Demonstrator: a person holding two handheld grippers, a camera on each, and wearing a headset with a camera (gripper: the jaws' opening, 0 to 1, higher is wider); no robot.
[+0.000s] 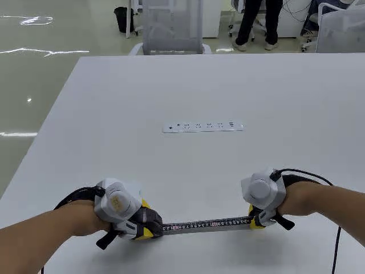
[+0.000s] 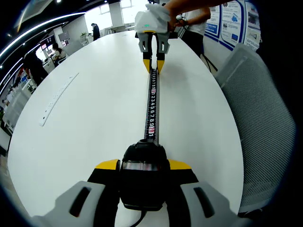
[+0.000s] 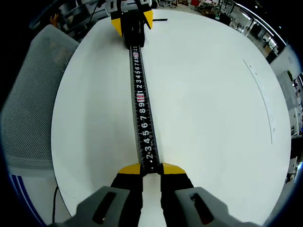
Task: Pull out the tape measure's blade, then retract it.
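Note:
A black tape measure case (image 2: 143,172) sits clamped between the yellow-tipped fingers of my left gripper (image 1: 147,226), near the table's front edge. Its dark numbered blade (image 1: 206,224) runs out flat over the white table to my right gripper (image 1: 255,221), which is shut on the blade's end. In the right gripper view the blade (image 3: 141,111) stretches from my right gripper (image 3: 150,168) to the case (image 3: 131,26) held at the far end. In the left gripper view the blade (image 2: 152,106) leads to the right gripper (image 2: 152,66) across the table.
A white power strip (image 1: 202,126) lies mid-table, well beyond the grippers. The white table (image 1: 188,91) is bare around it. A mesh chair (image 1: 171,25) stands at the far edge, and a person stands behind it on the right.

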